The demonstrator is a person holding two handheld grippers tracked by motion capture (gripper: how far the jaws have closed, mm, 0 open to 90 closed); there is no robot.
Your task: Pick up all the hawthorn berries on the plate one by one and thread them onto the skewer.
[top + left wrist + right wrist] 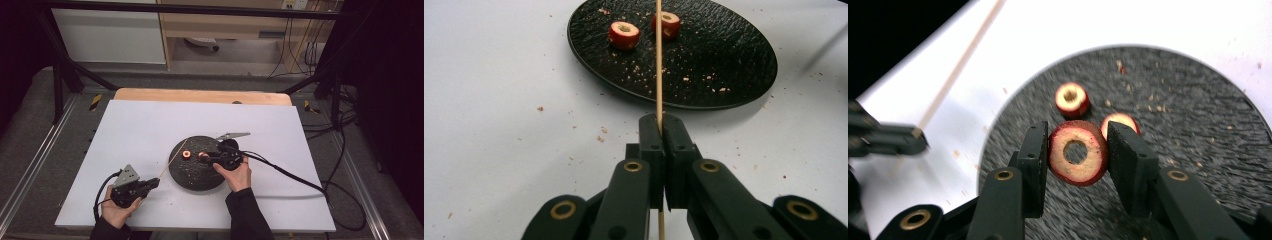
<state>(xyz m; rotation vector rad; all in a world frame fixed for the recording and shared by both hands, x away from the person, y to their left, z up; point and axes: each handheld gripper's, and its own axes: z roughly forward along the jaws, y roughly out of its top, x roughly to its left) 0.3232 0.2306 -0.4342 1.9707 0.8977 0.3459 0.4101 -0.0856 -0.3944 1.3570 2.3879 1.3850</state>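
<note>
1. Right gripper view: red cored fruit ring [1078, 152] clamped between the jaws of the right gripper [1078, 165], hole facing the camera, raised over the black plate [1198, 150].
2. Two more fruit pieces on the plate beyond: one [1072, 99] farther off, one [1120, 122] just behind the held ring.
3. Left gripper view: left gripper [662, 130] closed tight on a thin wooden skewer [658, 60], pointing far across the plate.
4. High view: plate mid-table on the white board [150, 125], left gripper near-left of it.

Surface [150, 125] — white sheet over a wooden top, crumb-strewn; beyond it — grey carpeted floor [30, 130], white cabinet [110, 35], hanging cables [300, 45].
</note>
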